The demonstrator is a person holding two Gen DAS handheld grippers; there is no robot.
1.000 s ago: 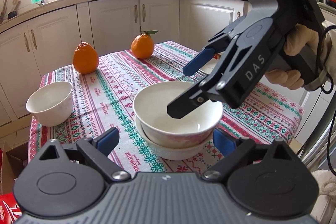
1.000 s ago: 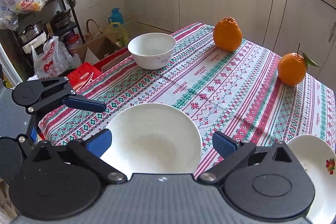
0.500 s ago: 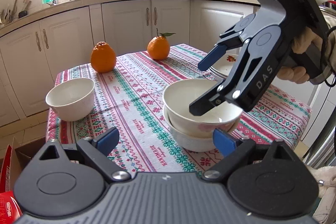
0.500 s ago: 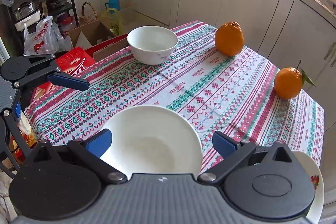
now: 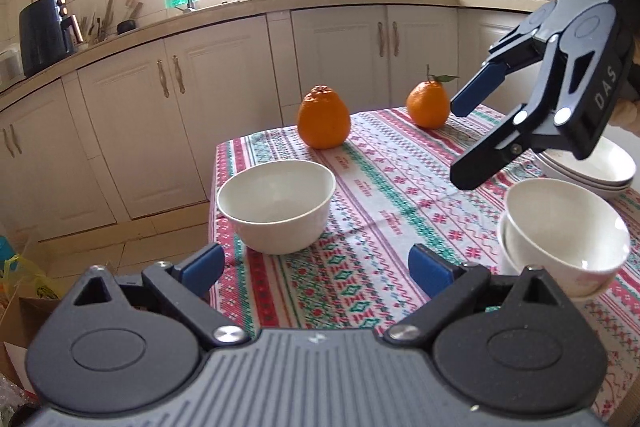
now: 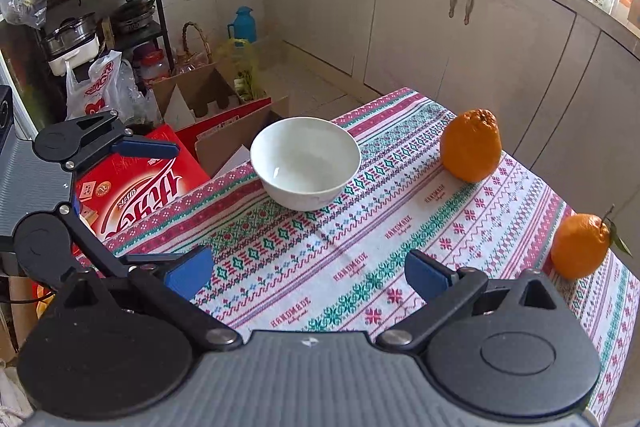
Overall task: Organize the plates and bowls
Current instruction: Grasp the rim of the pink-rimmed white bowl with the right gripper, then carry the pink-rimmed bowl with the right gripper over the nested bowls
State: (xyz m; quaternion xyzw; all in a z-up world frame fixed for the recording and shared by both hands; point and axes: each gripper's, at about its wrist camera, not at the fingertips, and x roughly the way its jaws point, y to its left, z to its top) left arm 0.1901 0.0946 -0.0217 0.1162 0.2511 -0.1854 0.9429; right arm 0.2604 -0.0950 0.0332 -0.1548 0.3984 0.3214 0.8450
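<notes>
Left gripper (image 5: 316, 265) jaws wide, just opened further, nothing between; lone white bowl (image 5: 277, 205) at 12 o'clock ahead on patterned tablecloth (image 5: 384, 227). Right gripper (image 6: 308, 273) jaws wide, empty. Stacked bowls (image 5: 560, 239) at 3 o'clock; plate stack (image 5: 596, 167) behind.

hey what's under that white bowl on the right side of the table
The upper bowl sits nested in a second white bowl, whose rim shows only at its left. The second bowl's inside and what lies beneath the pair are covered.

Open cloth (image 6: 360, 267) ahead of both tongs; lone bowl (image 5: 277, 206), 2 oranges (image 5: 323, 123) beyond.
</notes>
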